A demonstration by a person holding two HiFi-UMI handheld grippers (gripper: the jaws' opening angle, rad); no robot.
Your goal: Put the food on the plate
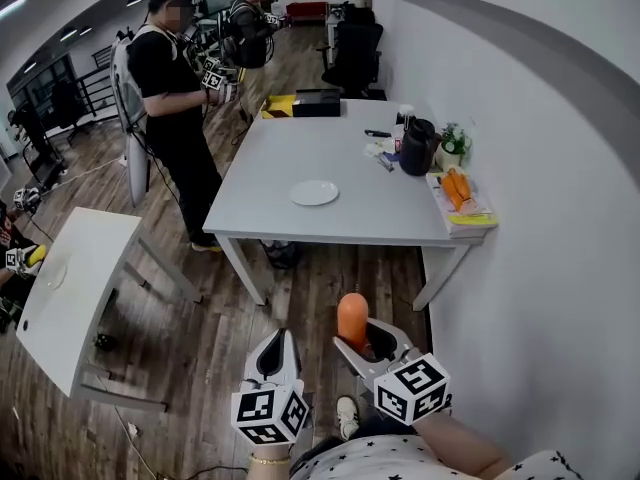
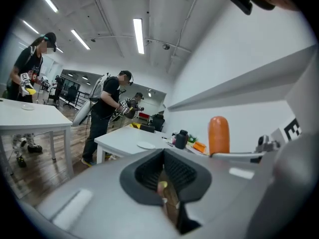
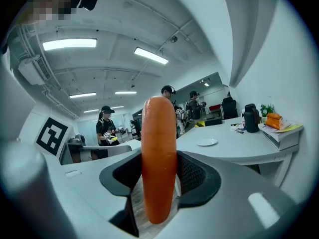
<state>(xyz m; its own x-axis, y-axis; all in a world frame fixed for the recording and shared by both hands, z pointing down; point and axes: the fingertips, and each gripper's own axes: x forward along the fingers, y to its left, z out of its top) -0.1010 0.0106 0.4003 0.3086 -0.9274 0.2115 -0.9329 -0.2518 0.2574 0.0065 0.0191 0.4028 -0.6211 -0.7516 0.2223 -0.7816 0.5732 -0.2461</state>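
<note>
An orange sausage [image 1: 352,320] stands upright between the pads of my right gripper [image 1: 366,336], which is shut on it low in the head view. In the right gripper view the sausage [image 3: 159,158] fills the middle, pinched in that gripper [image 3: 159,183]. My left gripper [image 1: 277,350] hangs beside it to the left, shut and empty, and its own view [image 2: 163,176] shows the pads together. The sausage [image 2: 219,135] shows at the right of the left gripper view. A white plate [image 1: 314,193] lies on the grey table [image 1: 300,138] well ahead of both grippers, also seen as plate [image 2: 146,145] and plate [image 3: 206,142].
A black jug [image 1: 417,146], small items and orange food packs [image 1: 457,190] line the table's right side by the wall. A black box [image 1: 316,102] sits at its far end. A person in black [image 1: 175,88] stands left of the table. A white table [image 1: 70,278] stands at the left.
</note>
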